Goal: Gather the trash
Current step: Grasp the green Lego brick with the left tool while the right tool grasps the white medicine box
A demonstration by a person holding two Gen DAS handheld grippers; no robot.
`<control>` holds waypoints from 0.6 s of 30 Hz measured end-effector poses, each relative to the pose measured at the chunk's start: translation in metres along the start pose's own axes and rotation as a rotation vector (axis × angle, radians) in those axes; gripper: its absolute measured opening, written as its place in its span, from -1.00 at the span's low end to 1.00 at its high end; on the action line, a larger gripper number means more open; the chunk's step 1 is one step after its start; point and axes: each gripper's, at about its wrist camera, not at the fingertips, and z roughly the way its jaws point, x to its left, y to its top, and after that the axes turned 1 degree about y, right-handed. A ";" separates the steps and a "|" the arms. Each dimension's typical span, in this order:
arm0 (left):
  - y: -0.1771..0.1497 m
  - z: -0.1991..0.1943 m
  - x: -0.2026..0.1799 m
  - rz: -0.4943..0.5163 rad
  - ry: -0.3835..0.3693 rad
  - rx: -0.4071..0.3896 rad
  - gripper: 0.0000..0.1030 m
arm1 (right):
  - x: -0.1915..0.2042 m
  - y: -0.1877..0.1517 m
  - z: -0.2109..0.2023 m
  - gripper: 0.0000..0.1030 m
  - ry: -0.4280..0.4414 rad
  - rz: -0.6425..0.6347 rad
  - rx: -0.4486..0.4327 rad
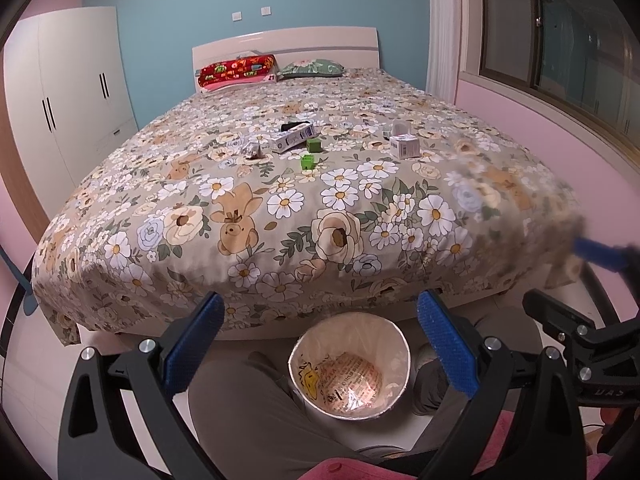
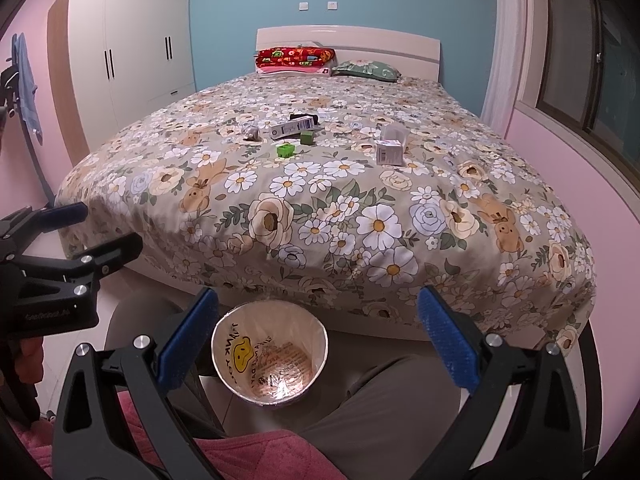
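Observation:
Trash lies mid-bed on the floral bedspread (image 1: 280, 240) (image 2: 320, 220): a long white box (image 1: 294, 138) (image 2: 292, 127), a black item (image 1: 294, 125), two green cubes (image 1: 307, 161) (image 2: 286, 149), a crumpled wad (image 1: 254, 151) (image 2: 251, 132) and two white boxes (image 1: 405, 146) (image 2: 389, 151). A plastic-lined bin (image 1: 360, 332) (image 2: 280, 320) stands on the floor at the bed's foot. My left gripper (image 1: 320, 340) (image 2: 112, 225) and right gripper (image 2: 320, 336) (image 1: 552, 274) hover side by side above the bin. Both are open and hold nothing.
A person's grey-trousered legs (image 1: 248, 412) flank the bin, with a pink quilted cloth (image 2: 256, 452) below. A white wardrobe (image 1: 68, 92) stands left of the bed. A red pillow (image 1: 236, 68) and a green one (image 1: 312, 67) lie at the headboard. A window (image 1: 560, 40) is at the right.

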 end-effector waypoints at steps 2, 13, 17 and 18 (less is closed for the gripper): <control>0.005 0.004 0.002 -0.003 -0.006 0.008 0.91 | -0.003 0.005 0.002 0.88 -0.002 -0.001 -0.006; 0.060 0.046 0.018 -0.046 -0.049 0.046 0.91 | -0.033 0.069 0.033 0.88 -0.053 -0.016 -0.064; 0.090 0.076 0.026 -0.081 -0.055 0.063 0.91 | -0.051 0.100 0.054 0.88 -0.063 -0.003 -0.071; 0.098 0.085 0.028 -0.088 -0.058 0.070 0.91 | -0.056 0.108 0.062 0.88 -0.069 0.001 -0.068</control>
